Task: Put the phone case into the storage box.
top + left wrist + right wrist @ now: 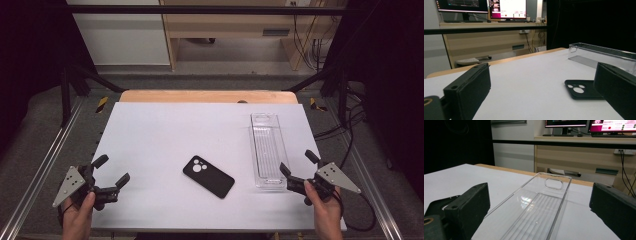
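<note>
Both grippers wait wide-jawed at the near edge of the white counter (165, 125), nothing between them.

The left gripper (111, 172) sits at the near left, jaws spread and empty; the black rubbery phone case (208, 176), camera cut-outs up, lies flat well to its right, near the counter's middle. The right gripper (299, 164) points its wide, empty jaws at the near end of the long clear plastic tray (267, 150), just beside it, with the case to the tray's left.
</note>
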